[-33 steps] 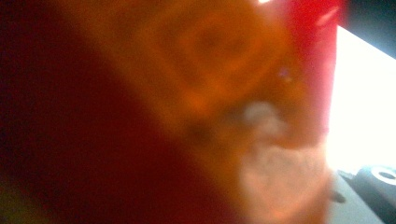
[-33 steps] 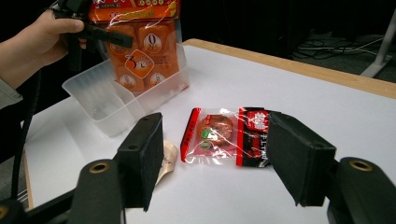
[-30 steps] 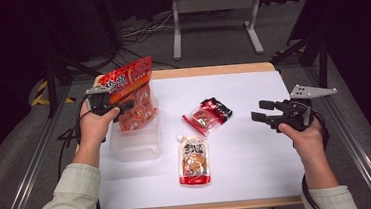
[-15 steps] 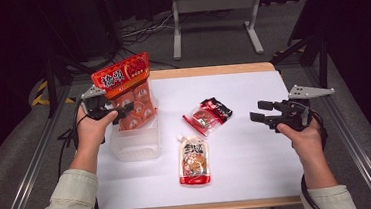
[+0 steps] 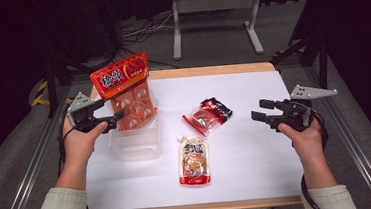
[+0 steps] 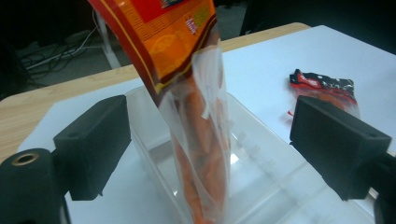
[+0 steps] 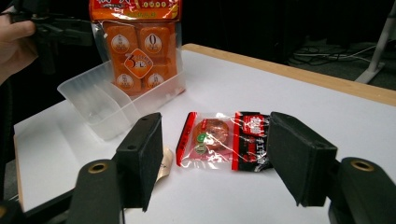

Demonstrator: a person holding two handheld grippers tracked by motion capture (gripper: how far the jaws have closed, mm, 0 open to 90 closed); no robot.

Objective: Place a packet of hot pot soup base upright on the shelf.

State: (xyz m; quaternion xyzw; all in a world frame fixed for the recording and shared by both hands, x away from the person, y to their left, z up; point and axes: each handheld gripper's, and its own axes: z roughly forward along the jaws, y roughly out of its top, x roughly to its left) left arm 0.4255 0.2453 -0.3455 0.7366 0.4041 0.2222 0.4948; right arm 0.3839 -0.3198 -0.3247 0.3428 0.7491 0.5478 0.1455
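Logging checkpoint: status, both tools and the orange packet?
Left tool just opened, off orange packet; packet upright in clear bin. Right tool open, empty. Nothing obstructing.

Orange snack bag (image 6: 187,93) top cut off by frame edge, print perhaps too blurred to read

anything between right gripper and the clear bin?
Yes: the small red-black packet, lying flat on the white table between the right gripper and clear bin. High view shows it.
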